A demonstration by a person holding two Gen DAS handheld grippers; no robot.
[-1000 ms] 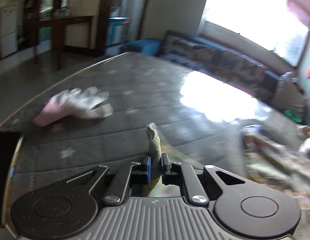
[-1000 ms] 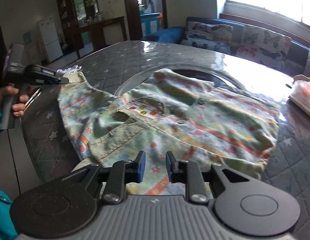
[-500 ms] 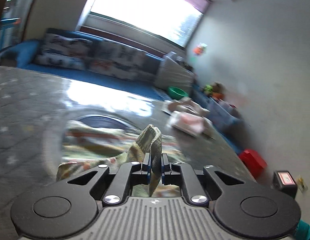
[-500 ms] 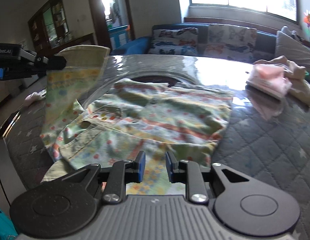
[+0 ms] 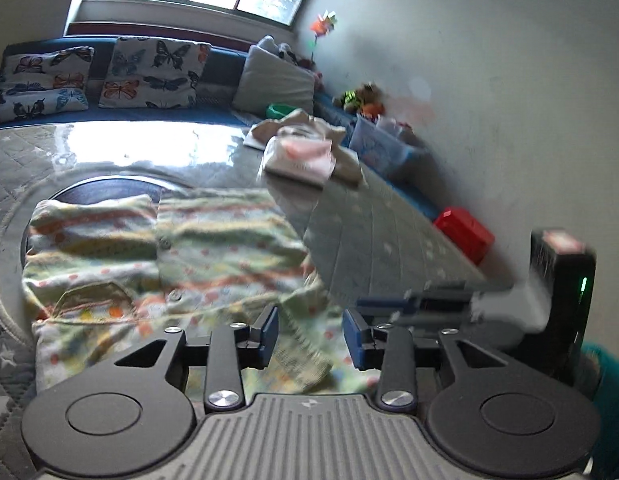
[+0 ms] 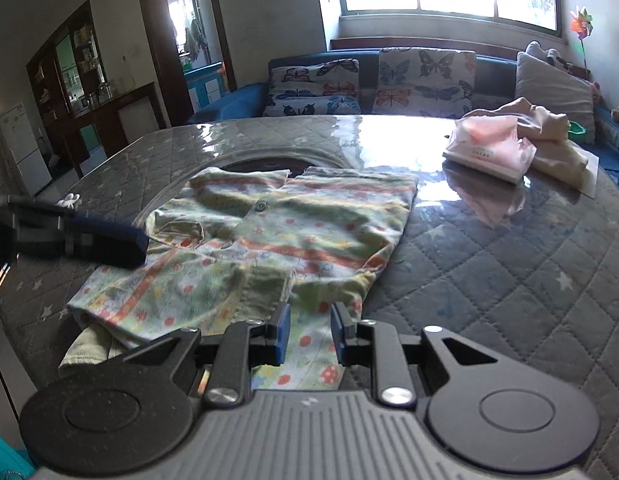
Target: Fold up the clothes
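Observation:
A pale green child's shirt [image 6: 309, 224] with orange stripes and a small flower print lies flat on the grey quilted table [image 6: 489, 260]. One sleeve is folded across its front, with the cuff [image 6: 265, 288] resting near the hem. My left gripper [image 5: 309, 336] hovers over that cuff [image 5: 305, 360]; its jaws are opening and the pads press on nothing. In the right wrist view the left gripper [image 6: 137, 244] reaches in from the left. My right gripper [image 6: 311, 334] hangs open over the shirt's near hem, with fabric lying below the gap.
A stack of folded pink and cream clothes [image 6: 493, 148] sits at the table's far right. A white glove [image 6: 69, 201] lies at the far left. Behind the table stands a blue sofa with butterfly cushions [image 6: 389, 76]. A red box [image 5: 463, 232] sits beside the wall.
My left gripper carried the sleeve from the left across the shirt's front, then opened and let it drop. The right gripper shifted slightly and stayed open.

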